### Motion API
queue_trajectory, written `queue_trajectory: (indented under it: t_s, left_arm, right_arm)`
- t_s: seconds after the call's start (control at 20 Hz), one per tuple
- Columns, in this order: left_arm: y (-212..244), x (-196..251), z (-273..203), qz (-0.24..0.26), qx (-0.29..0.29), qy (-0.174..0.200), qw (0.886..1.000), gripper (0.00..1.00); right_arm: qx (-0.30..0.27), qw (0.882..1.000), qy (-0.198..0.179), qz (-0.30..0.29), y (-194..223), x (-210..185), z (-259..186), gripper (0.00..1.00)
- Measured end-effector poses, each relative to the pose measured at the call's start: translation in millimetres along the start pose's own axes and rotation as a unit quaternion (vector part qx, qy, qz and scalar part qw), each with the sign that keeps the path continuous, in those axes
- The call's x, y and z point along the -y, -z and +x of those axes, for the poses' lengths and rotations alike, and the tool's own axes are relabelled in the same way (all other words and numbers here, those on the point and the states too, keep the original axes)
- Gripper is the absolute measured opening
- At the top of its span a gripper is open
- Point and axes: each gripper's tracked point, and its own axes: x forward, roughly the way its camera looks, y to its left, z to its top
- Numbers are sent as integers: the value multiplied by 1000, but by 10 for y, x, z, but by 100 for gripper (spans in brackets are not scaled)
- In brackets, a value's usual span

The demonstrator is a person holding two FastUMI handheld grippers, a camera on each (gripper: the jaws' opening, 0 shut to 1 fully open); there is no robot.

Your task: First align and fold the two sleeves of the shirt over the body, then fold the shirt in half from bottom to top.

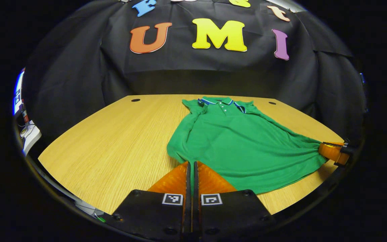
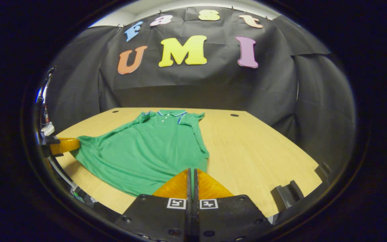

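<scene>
A green polo shirt point(image 1: 240, 148) lies flat on the wooden table point(image 1: 113, 144), collar toward the far wall, with its sleeves tucked in along the sides. My left gripper point(image 1: 191, 163) is shut on the shirt's near left hem corner, and a strip of green cloth shows between its fingers. Off to the right, the right gripper point(image 1: 331, 152) pinches the other hem corner and pulls the cloth taut. In the right gripper view, the right gripper point(image 2: 190, 170) is shut on the shirt point(image 2: 146, 151) at its near edge, while the left gripper point(image 2: 64, 145) holds the far corner at the left.
Two dark cable holes point(image 1: 135, 100) point(image 1: 272, 103) sit near the table's far edge. A black bracket point(image 2: 286, 195) stands at the table's point(image 2: 254, 148) near right edge. White equipment point(image 1: 29, 134) sits off the left side. Bare wood lies to either side of the shirt.
</scene>
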Motion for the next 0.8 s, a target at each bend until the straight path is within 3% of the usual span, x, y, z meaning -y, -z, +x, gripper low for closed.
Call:
queue_trajectory:
  t_s: [0.4, 0.8]
  left_arm:
    - [-775, -29, 316, -10, 59, 3, 998, 7]
    - [-1413, -103, 989, -20, 82, 8, 996, 7]
  right_arm:
    - [37, 999, -5, 1, -842, 24, 391, 0]
    - [82, 997, -4, -2, -1722, 39, 1055, 0]
